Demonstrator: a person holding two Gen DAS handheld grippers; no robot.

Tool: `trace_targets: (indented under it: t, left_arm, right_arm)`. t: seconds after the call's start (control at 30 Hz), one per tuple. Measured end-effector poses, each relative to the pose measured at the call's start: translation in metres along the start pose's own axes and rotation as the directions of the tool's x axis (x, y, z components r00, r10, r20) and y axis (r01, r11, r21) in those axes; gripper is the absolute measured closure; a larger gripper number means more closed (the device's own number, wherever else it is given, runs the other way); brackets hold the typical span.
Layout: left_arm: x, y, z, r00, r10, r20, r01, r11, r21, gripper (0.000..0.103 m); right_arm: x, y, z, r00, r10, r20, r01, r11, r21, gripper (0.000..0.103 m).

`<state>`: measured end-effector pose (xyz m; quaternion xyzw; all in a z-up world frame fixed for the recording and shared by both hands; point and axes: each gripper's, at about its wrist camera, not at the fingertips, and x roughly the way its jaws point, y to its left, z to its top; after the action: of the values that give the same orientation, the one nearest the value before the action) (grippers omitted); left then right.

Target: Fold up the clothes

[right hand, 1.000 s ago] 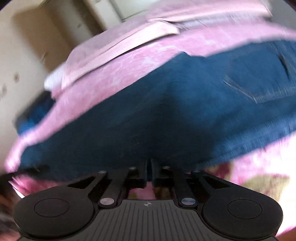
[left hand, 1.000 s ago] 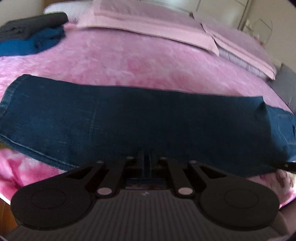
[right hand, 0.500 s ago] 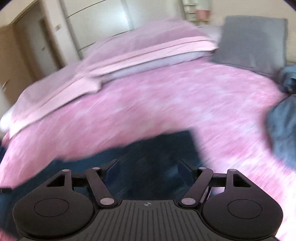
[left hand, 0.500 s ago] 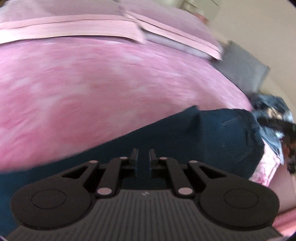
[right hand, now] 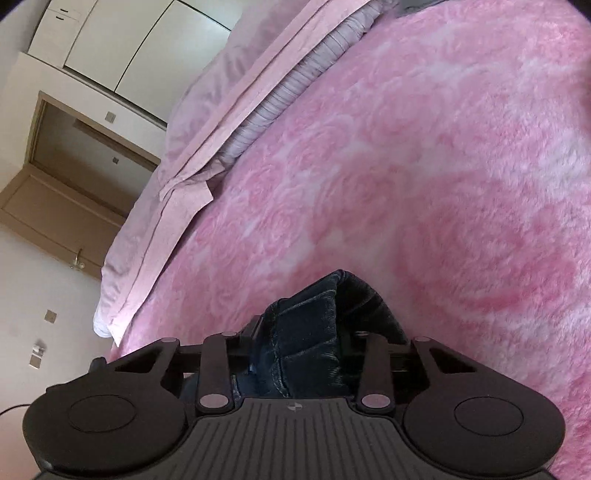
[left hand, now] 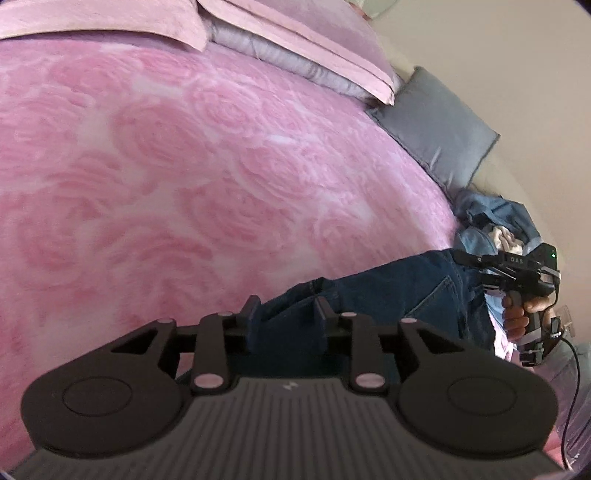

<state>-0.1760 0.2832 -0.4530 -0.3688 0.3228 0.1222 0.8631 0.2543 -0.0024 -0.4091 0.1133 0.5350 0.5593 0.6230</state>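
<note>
Dark blue jeans (left hand: 388, 291) lie on the pink bed, running from my left gripper (left hand: 286, 308) towards the right edge. The left jaws are opening and denim sits loosely between the fingers (left hand: 251, 308). In the left wrist view my right gripper (left hand: 469, 262) is at the far end of the jeans, with a hand (left hand: 517, 314) on its handle. In the right wrist view the right gripper (right hand: 304, 328) is closing, and its jaws clamp a thick bunched fold of the jeans (right hand: 314, 314).
A pink rose-patterned blanket (left hand: 184, 166) covers the bed. Pink pillows (left hand: 295, 33) and a grey cushion (left hand: 439, 133) lie at its head. A heap of light blue clothes (left hand: 495, 221) sits at the right edge. A wardrobe (right hand: 122, 44) and a door (right hand: 66, 192) stand beyond.
Both grippers swept sideways across the bed. The right jaws opened wide, then closed around a bunched fold of jeans. The left jaws went from shut to parted.
</note>
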Motion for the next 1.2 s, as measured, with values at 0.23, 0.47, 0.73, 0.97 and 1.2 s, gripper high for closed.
trace_targets:
  t: [0.23,0.47,0.73,0.97,1.2]
  left_arm:
    - [0.006,-0.001,-0.001,1.000,-0.026,-0.009,0.025,0.999,-0.029,0.082]
    - [0.000,0.010,-0.009,0.992,0.037,0.119,-0.024,0.994,-0.111,0.101]
    - [-0.001,0.008,-0.014,0.980,0.037,0.198,-0.029,0.999,-0.044,0.101]
    - [0.001,0.000,-0.021,0.979,0.129,0.156,-0.133,0.991,0.014,0.100]
    - [-0.027,-0.017,-0.027,0.964,0.226,0.138,-0.243,0.963,0.117,0.083]
  right_arm:
    - [0.002,0.002,-0.007,1.000,-0.017,0.016,0.017,1.000,-0.009,0.070]
    - [-0.003,0.029,-0.029,0.979,-0.143,0.145,0.164,0.975,-0.149,0.091]
    - [0.001,0.009,-0.042,0.967,-0.147,0.208,0.165,0.984,-0.071,0.094]
    - [0.001,0.002,-0.041,0.969,-0.167,0.183,0.174,0.984,-0.025,0.075]
    - [-0.028,0.010,-0.049,0.966,-0.194,0.169,0.215,0.970,-0.112,0.057]
